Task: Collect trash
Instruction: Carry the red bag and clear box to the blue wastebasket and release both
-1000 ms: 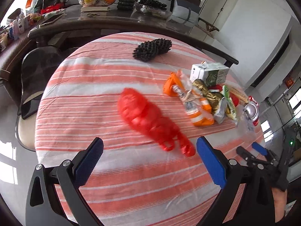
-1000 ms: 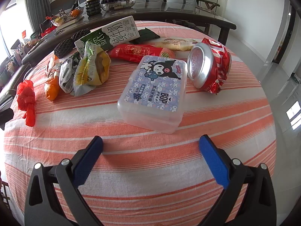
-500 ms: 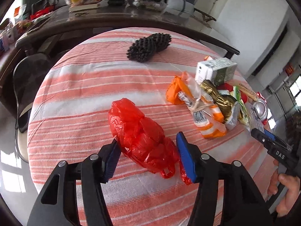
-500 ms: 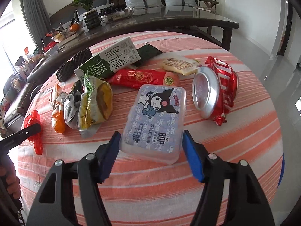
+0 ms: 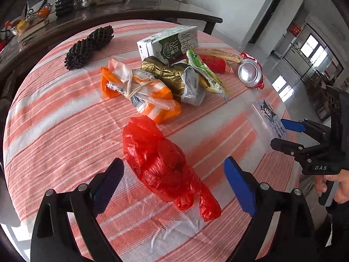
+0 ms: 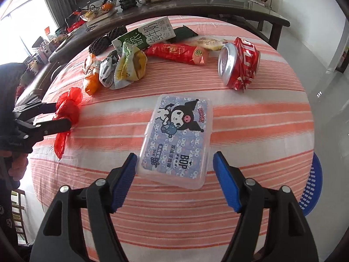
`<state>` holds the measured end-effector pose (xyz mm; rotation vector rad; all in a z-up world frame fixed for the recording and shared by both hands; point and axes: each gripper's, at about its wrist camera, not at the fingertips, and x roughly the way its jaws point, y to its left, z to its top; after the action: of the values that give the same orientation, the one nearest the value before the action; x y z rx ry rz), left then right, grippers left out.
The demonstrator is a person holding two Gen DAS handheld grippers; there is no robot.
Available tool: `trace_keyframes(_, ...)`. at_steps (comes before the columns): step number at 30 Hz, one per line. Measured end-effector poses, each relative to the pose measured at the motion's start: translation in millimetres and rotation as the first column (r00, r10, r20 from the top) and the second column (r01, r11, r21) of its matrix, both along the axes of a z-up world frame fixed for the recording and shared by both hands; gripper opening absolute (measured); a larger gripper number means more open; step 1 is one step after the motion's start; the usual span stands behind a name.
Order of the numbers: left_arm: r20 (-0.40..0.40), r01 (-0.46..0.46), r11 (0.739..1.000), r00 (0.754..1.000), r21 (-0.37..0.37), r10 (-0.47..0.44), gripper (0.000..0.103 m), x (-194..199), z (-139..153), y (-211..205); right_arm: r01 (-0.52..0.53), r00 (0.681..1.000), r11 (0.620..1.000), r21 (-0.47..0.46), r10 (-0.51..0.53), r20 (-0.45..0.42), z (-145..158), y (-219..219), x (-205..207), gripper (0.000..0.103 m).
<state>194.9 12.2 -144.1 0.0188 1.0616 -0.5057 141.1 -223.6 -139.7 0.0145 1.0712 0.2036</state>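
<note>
Red crumpled plastic bag (image 5: 161, 161) lies on the round orange-and-white striped tablecloth (image 5: 54, 118), between the spread jaws of the left gripper (image 5: 174, 181); jaws have just been opening, pads clear of it. Right gripper (image 6: 174, 172): jaws also just reopened, straddling the near end of the clear plastic box with a cartoon label (image 6: 176, 139); left pad looks just beside the box edge, contact hard to tell. Box sits partly hidden behind the right gripper in the left view. Crushed red soda can (image 6: 238, 62) and green-white milk carton (image 6: 144, 35) lie farther back. Blue perforated basket (image 6: 312, 187) is cut off by the table edge.
</note>
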Motion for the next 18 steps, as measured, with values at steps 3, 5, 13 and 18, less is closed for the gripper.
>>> trace_keyframes(3,0.018,-0.073,0.996,0.997,0.06,0.072,0.092,-1.6,1.3,-0.5,0.003,1.0,1.0,-0.003,-0.003,-0.007,1.5,2.7,7.3,0.081)
trace_keyframes(5,0.016,-0.117,0.989,0.993,0.088,0.116,0.086,2.1,-0.8,3.1,0.013,1.0,1.0,0.0,-0.013,-0.014,-0.2,3.6,13.6,0.082)
trace_keyframes(13,0.025,-0.041,0.999,0.999,-0.023,0.042,0.042,-11.7,18.7,-11.3,0.029,0.999,0.994,0.104,-0.033,0.033,15.5,-28.0,-2.5,0.063)
trace_keyframes(18,0.076,0.123,0.983,0.991,-0.133,-0.113,0.042,-25.2,55.1,-94.9,0.151,0.98,0.975,0.165,-0.17,0.106,43.1,-116.5,-23.6,0.063)
